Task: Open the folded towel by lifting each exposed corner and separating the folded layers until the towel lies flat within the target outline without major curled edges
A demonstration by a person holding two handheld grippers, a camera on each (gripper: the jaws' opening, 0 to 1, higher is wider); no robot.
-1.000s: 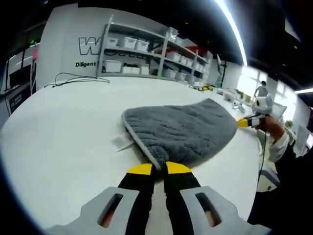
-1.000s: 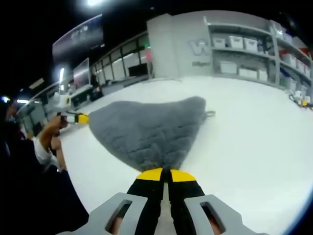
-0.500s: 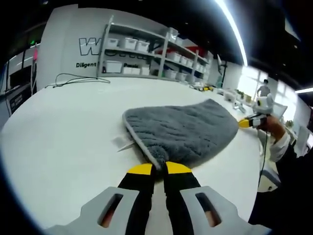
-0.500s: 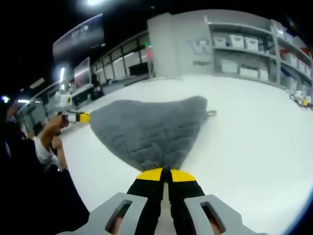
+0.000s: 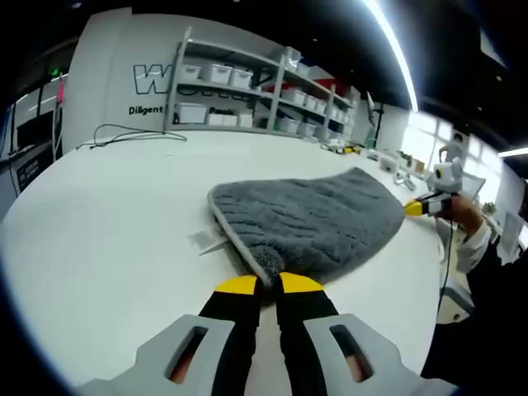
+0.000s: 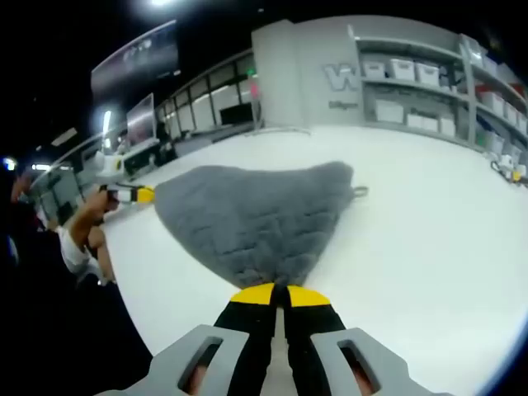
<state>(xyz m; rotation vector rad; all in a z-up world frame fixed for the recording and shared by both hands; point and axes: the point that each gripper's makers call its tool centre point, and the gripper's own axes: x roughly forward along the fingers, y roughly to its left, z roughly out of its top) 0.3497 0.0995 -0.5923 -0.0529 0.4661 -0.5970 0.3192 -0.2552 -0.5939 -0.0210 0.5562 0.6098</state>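
Note:
A grey fluffy towel (image 5: pixel 309 219) lies spread on the white table (image 5: pixel 107 214), stretched between my two grippers. My left gripper (image 5: pixel 268 283) is shut on the towel's near corner in the left gripper view. In that same view the right gripper (image 5: pixel 415 208) shows far right, held by a hand, at the towel's far corner. In the right gripper view my right gripper (image 6: pixel 275 291) is shut on its corner of the towel (image 6: pixel 247 219), and the left gripper (image 6: pixel 140 195) pinches the opposite corner at the left. A small loop (image 6: pixel 359 191) sticks out at the towel's right corner.
Shelves with white bins (image 5: pixel 239 87) stand beyond the table's far side. A black cable (image 5: pixel 124 132) lies at the table's back left. A small white tag (image 5: pixel 206 241) lies beside the towel's left edge. A person's sleeve and hand (image 6: pixel 78 235) are at the left.
The towel has been drawn slightly tauter and flatter between the two grippers; the right gripper has shifted a little outward. Both grips are unchanged.

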